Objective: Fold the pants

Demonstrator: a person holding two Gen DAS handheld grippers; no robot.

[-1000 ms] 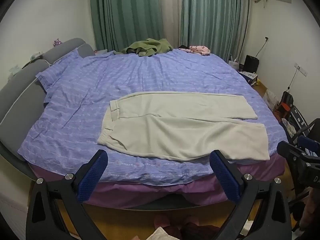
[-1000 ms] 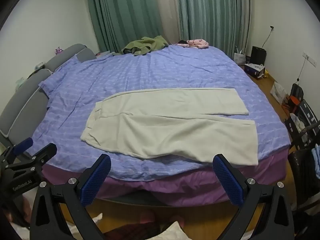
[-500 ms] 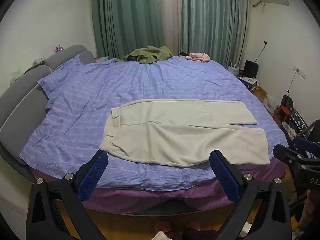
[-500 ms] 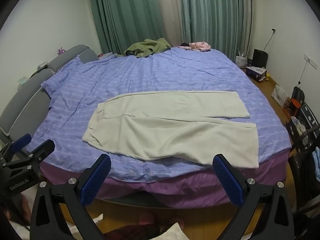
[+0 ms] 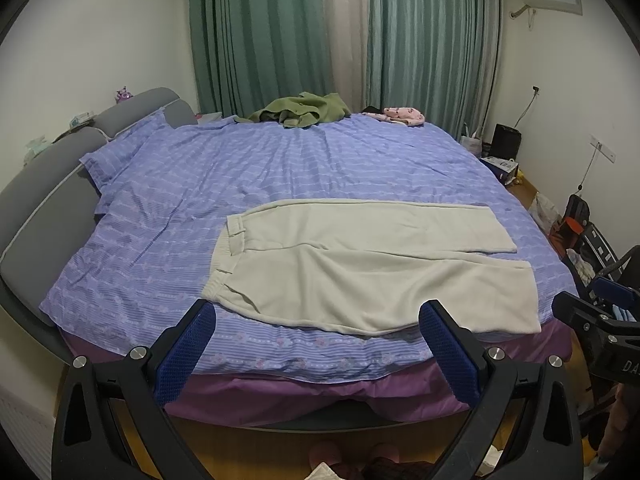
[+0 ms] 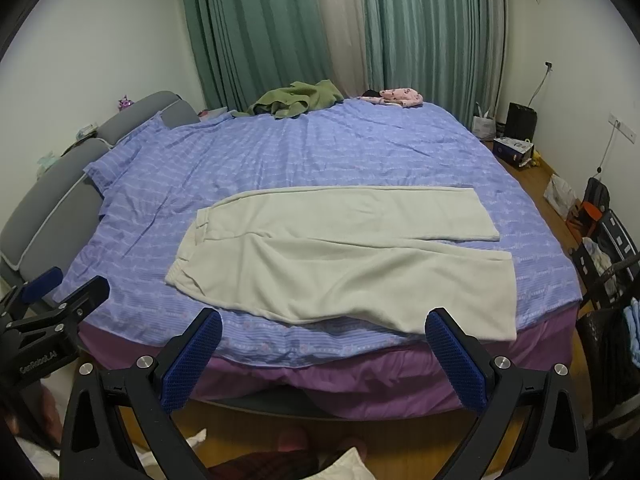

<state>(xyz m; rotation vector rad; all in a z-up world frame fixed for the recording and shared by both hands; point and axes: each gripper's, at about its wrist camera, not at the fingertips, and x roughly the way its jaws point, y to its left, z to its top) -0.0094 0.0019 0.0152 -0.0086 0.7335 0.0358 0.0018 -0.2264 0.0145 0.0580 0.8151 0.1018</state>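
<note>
**2 claws wide open over pants laid flat on the bed**

2 claws are mine, 1 in each hand, and both hang in the air short of the bed's near edge with nothing in them. My left claw point(image 5: 316, 316) has its blue pads spread as far as they go; from its own camera the left pad point(image 5: 184, 350) sits below the waistband and the right pad below the near leg's hem end. My right claw point(image 6: 322, 322) is spread just as wide, gripping nothing, and it also shows at the right edge of the left view.

Going left to right across the bed: the grey headboard point(image 5: 44, 184) runs along the left side, with the blue striped cover point(image 5: 304, 168) spread over the mattress. The cream pants point(image 5: 360, 264) lie flat near the front edge, waistband toward the headboard, both legs running out to the right, the near leg reaching a little further than the far one. At the far side lie a green garment point(image 5: 304, 110) and, to its right, a pink garment point(image 5: 404, 114), both well apart from the pants. Green curtains point(image 5: 256, 32) hang behind.
</note>
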